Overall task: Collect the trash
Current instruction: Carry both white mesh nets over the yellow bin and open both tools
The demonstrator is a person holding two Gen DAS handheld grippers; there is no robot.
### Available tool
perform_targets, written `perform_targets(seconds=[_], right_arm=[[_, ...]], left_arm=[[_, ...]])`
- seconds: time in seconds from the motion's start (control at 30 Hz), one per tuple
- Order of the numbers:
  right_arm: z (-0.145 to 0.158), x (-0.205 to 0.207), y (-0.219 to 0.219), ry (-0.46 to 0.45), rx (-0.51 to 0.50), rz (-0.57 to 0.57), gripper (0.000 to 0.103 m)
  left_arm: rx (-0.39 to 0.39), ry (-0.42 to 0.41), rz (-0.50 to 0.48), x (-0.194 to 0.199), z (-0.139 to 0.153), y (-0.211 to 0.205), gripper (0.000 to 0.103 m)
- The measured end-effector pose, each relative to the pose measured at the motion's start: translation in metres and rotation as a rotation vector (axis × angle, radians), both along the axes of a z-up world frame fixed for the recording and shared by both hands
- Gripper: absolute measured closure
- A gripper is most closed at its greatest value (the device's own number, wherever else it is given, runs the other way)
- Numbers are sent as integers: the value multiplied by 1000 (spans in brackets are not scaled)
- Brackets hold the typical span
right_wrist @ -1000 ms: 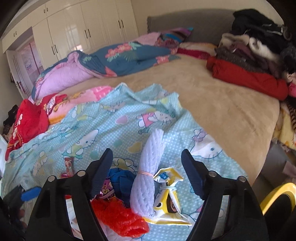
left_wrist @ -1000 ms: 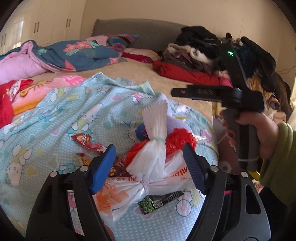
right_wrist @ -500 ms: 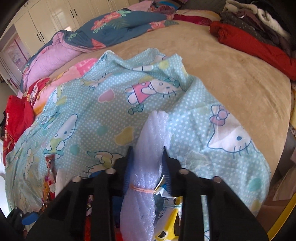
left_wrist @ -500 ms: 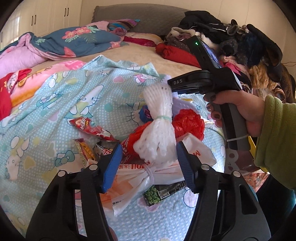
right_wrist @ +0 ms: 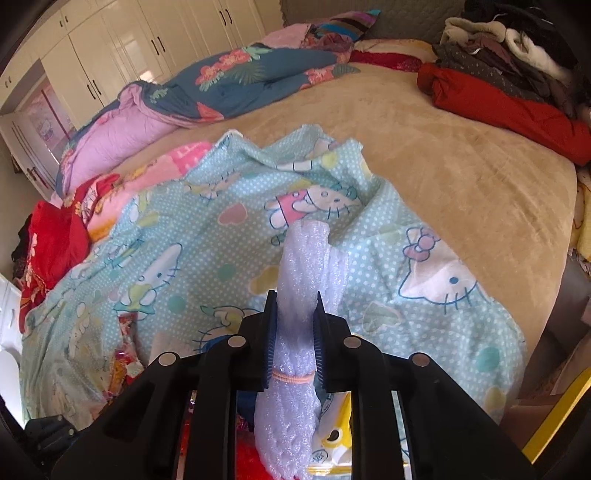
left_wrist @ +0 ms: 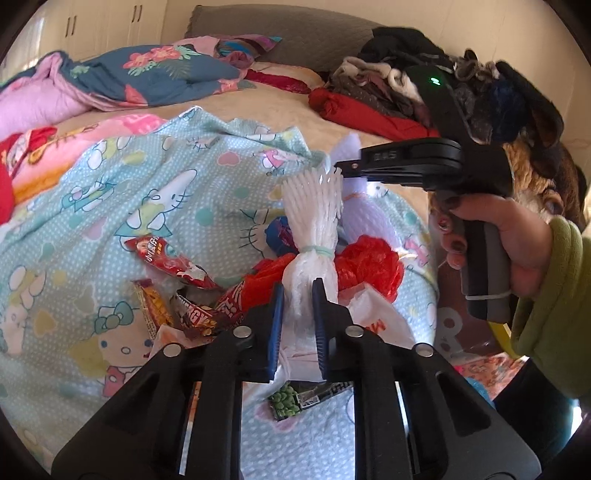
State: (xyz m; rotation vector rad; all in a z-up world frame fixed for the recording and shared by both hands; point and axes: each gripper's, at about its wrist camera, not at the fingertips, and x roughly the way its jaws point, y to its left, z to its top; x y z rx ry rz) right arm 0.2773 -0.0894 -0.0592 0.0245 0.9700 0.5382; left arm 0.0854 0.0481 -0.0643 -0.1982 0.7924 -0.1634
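On the bed's cartoon sheet lies a litter pile. The left gripper is closing on the white foam bundle, which runs lengthwise straight ahead from it. Beside it, the right gripper is closing likewise on the lilac foam bundle.

A light-blue cartoon-cat sheet is lying rumpled across the near part of a tan bed. A blue floral quilt with a pink lining is bunching up along the far side, beside a grey headboard. A red garment is lying at the foot of a heap of dark and white clothes. White wardrobes are standing against the wall. A red cloth is hanging at the sheet's left edge.
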Motion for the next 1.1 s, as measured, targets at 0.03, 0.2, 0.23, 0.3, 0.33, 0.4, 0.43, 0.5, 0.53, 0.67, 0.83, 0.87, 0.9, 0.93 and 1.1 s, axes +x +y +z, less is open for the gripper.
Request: perform_targets(seconds=[0.03,0.2,0.23,0.3,0.33,0.4,0.43,0.5,0.53,0.67,0.83,0.87,0.9,0.93,1.1], right_arm=[[5,-1,-2,-5,11,-1,86],[41,-12,-21,-69,76,-4,86],[49,-15,-26,-83,92,-5,86],[59,-19,-33,-99,117,-10,86],[64,-22,-37,-107,139,-12,86],[75,-26,-47,-122,177,-21,86],[78,-27,-50,-128,185,-23,86],[86,-31,-57,-141,192,-27,86],[90,-33,-62,-152,189,-30,86],[100,-45,-75,-180,194,-38,86],[106,-60,-103,-199,200,-67,86],[107,-63,-110,-202,201,-76,86],[107,-65,-115,-205,201,-84,86],[108,-68,-121,-207,200,-92,86],[105,-82,-155,-213,203,-136,86]], left_arm=[[-17,-10,9,-2,4,3,94],[-76,-89,47,-14,30,12,94],[-76,-105,49,-16,36,11,94],[-72,-133,51,-18,46,8,94],[-74,-142,51,-18,49,7,94],[-81,-160,49,-19,57,3,94],[-82,-166,47,-19,60,2,94],[-81,-181,35,-20,67,-5,94],[-80,-184,30,-20,69,-7,94],[-81,-202,5,-19,76,-22,94],[-81,-210,-25,-22,79,-41,94],[-81,-212,-31,-22,79,-45,94],[-81,-214,-39,-22,80,-50,94],[-82,-216,-46,-22,81,-54,94],[-81,-219,-83,-22,83,-77,94]])
